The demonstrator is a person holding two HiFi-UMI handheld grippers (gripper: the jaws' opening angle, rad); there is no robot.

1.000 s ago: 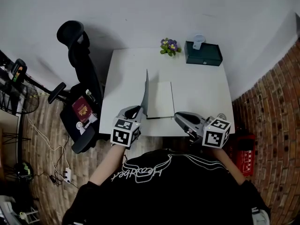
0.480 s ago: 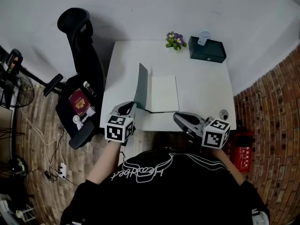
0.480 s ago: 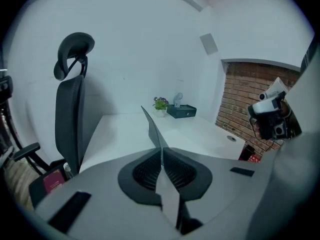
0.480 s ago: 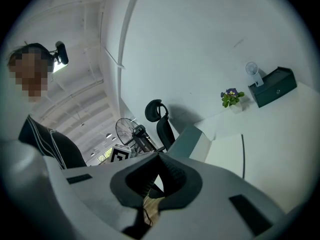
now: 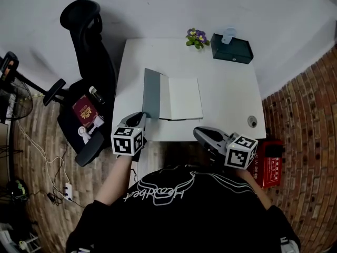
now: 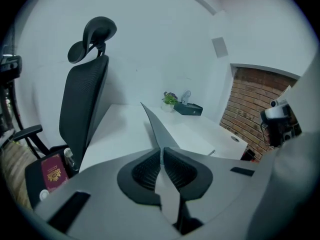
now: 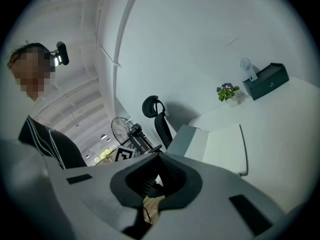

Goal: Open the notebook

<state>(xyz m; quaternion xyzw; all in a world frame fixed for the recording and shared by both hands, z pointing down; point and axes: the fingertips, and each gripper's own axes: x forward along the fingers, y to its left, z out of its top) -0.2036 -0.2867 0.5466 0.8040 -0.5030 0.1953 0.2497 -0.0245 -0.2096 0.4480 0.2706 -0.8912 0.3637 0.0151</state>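
On the table point(image 5: 226, 88), near the front edge, our notebook point(image 5: 181, 98) lies open with a white page up. Our left gripper point(image 5: 141, 117) pinches the grey cover point(image 5: 151, 94) at its near corner. Our right gripper point(image 5: 198, 133) waits nearby, closed and empty.

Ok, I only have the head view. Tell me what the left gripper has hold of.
Observer: In its own view, the left gripper is shut on the edge of the cover.
Operator: Now tell me how that cover sits.
Observer: It slants up off the table; it is not laid flat.
Operator: Check the other one too.
Observer: The right gripper is shut with nothing in it.
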